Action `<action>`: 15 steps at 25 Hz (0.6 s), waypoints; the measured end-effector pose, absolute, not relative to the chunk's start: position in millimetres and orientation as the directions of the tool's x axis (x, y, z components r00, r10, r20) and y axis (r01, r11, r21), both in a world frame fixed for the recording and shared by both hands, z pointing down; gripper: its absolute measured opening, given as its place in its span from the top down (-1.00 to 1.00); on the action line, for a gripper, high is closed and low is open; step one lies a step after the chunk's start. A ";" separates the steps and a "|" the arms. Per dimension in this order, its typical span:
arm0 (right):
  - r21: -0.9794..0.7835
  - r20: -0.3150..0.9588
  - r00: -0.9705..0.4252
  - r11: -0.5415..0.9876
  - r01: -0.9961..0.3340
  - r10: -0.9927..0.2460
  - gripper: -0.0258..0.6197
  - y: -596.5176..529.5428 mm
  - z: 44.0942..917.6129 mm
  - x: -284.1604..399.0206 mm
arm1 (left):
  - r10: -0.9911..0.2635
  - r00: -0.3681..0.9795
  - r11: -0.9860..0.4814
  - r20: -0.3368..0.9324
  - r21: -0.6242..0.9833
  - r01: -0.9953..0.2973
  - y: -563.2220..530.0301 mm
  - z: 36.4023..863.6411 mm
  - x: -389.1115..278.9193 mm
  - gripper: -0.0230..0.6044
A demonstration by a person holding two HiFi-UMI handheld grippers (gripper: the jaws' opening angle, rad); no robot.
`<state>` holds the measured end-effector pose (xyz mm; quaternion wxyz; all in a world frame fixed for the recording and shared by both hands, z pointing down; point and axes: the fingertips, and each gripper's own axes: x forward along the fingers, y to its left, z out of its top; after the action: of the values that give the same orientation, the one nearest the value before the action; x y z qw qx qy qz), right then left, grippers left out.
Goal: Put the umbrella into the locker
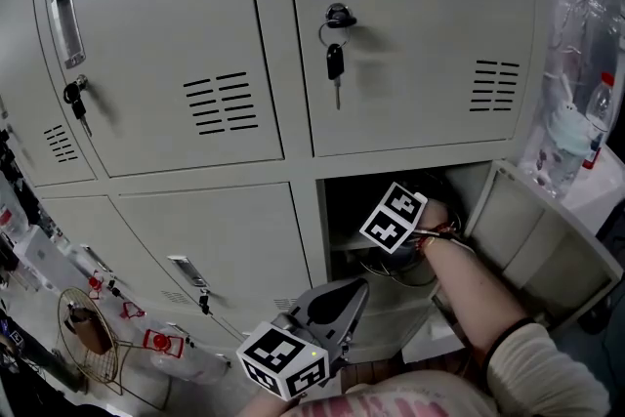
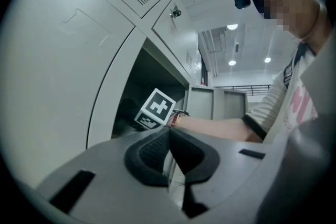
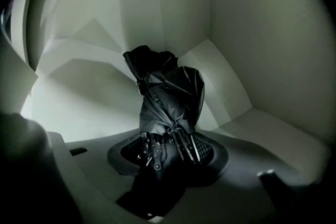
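Note:
A folded black umbrella (image 3: 169, 97) is clamped between the jaws of my right gripper (image 3: 168, 150), its canopy reaching into the pale interior of the locker (image 3: 252, 60). In the head view the right gripper's marker cube (image 1: 394, 217) sits inside the open lower compartment (image 1: 352, 200), with the forearm (image 1: 469, 283) following it in; the jaws and the umbrella are hidden there. My left gripper (image 1: 342, 303) hangs outside, below the opening, shut with nothing in it. The left gripper view shows its pads (image 2: 157, 152) pressed together and the right marker cube (image 2: 156, 108) in the compartment.
The compartment's door (image 1: 542, 249) stands swung open to the right. Closed doors above carry keys (image 1: 335, 63) in their locks. A clear bag with a bottle (image 1: 576, 127) hangs at the right. A wire basket (image 1: 86, 332) and small items lie on the floor at lower left.

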<state>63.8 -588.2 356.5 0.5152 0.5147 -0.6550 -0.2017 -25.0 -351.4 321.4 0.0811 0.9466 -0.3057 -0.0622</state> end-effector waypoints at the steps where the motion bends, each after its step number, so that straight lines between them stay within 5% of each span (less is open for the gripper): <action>1: 0.806 0.458 0.062 0.384 -0.449 -0.887 0.36 -589.1 356.3 64.2 | -0.589 0.805 -0.800 -0.070 0.192 -0.568 -351.4 320.9 -25.0 0.92; 15: 0.812 0.460 0.041 0.401 -0.424 -0.887 0.40 -590.9 358.7 65.3 | -0.592 0.804 -0.798 -0.065 0.190 -0.572 -347.8 322.1 -23.2 0.92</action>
<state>65.3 -590.9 358.7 0.5203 0.4998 -0.6557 -0.2225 -23.2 -347.8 322.1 0.0810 0.9462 -0.3075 -0.0606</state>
